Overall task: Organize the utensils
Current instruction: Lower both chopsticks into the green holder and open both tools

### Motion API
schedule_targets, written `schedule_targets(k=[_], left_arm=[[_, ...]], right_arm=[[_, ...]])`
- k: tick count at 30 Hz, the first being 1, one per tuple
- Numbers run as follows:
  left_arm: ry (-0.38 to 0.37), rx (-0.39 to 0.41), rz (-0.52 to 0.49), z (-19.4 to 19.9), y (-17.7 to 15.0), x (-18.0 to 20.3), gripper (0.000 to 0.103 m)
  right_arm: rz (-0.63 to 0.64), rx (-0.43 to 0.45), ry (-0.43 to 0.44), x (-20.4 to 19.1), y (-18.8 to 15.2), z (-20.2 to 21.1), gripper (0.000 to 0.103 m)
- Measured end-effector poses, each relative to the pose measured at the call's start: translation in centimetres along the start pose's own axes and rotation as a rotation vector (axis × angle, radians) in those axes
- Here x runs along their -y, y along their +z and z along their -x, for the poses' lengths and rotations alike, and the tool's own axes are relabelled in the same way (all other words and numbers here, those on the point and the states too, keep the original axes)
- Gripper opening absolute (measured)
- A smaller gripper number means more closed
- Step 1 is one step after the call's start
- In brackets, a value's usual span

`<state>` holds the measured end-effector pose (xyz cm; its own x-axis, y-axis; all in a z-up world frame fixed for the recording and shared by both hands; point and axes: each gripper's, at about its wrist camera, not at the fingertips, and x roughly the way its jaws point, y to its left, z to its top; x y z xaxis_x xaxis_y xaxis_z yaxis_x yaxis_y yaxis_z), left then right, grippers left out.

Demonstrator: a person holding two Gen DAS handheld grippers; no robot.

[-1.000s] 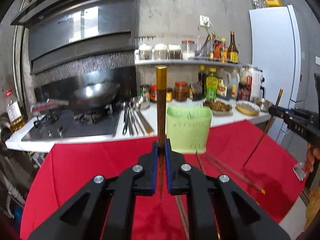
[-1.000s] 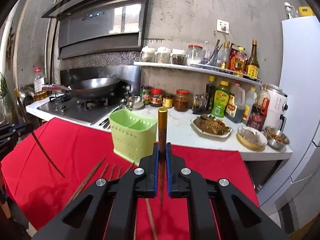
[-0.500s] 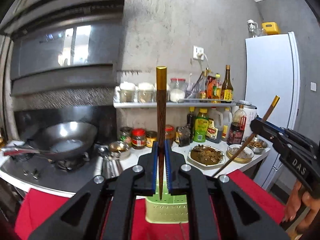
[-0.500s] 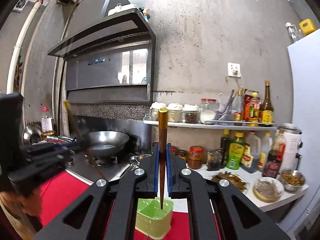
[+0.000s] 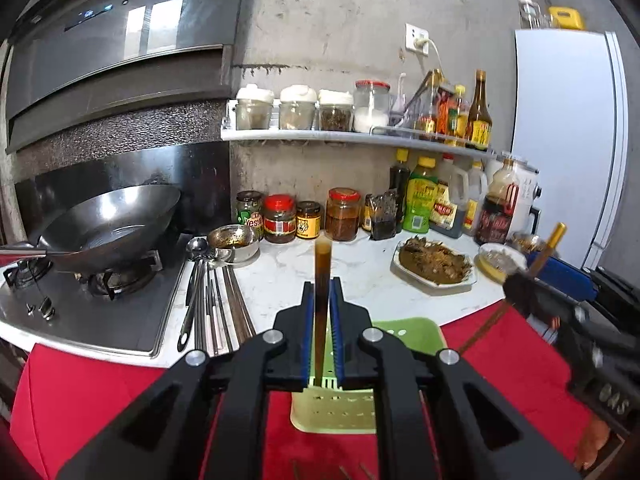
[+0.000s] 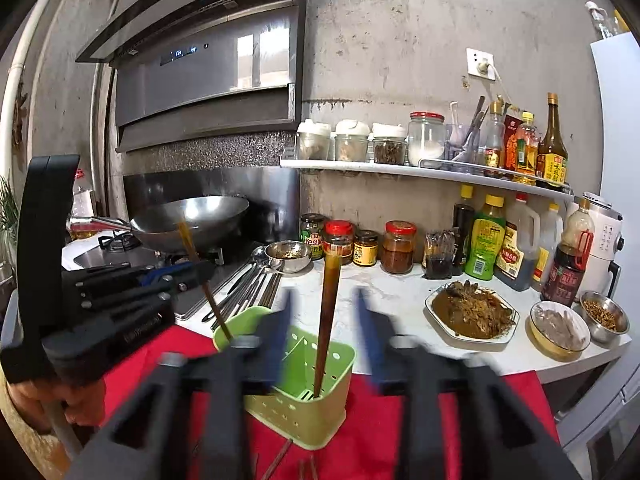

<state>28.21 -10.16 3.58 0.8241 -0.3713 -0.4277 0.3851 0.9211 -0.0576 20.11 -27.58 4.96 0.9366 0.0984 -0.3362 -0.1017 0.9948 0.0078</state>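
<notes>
A green slotted utensil holder (image 5: 404,330) (image 6: 340,364) stands on the red cloth, right under both grippers. My left gripper (image 5: 322,292) hangs over it and its jaws are opening. A brown chopstick (image 5: 322,280) slips down between the blue pads into the holder, its top blurred. In the right wrist view the left gripper (image 6: 200,272) sits at the left, with that chopstick (image 6: 208,292) reaching into the holder's left side. My right gripper (image 6: 324,300) is opening wide, its fingers blurred. A second chopstick (image 6: 326,320) stands free between them, its tip in the holder.
Red cloth (image 6: 400,420) covers the table, with loose chopsticks (image 6: 280,456) at its near edge. Behind, a white counter (image 5: 360,280) holds metal utensils (image 5: 212,300), a plate of food (image 6: 472,312), bowls and jars. A wok (image 5: 108,224) sits on the stove; a fridge (image 5: 568,140) stands right.
Both grippers have come in over the green holder. The right jaws have sprung apart and let their chopstick drop into it. The left chopstick has slid far down between its pads.
</notes>
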Motion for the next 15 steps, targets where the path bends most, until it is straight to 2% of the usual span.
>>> schedule_targets(k=[3, 7, 11, 15], left_arm=[[0.026, 0.040, -0.014, 3.6, 0.5, 0.0, 0.030], [0.110, 0.046, -0.038, 8.5, 0.1, 0.5, 0.033], [0.207, -0.043, -0.040, 12.6, -3.3, 0.0, 0.033], [0.231, -0.153, -0.004, 14.7, -8.5, -1.3, 0.034]], right_arm=[[0.003, 0.017, -0.024, 0.4, 0.1, 3.0, 0.055], [-0.012, -0.001, -0.042, 1.0, -0.9, 7.0, 0.056], [-0.026, -0.063, -0.037, 1.5, -3.8, 10.1, 0.057], [-0.022, -0.136, -0.024, 1.4, -8.3, 12.2, 0.057]])
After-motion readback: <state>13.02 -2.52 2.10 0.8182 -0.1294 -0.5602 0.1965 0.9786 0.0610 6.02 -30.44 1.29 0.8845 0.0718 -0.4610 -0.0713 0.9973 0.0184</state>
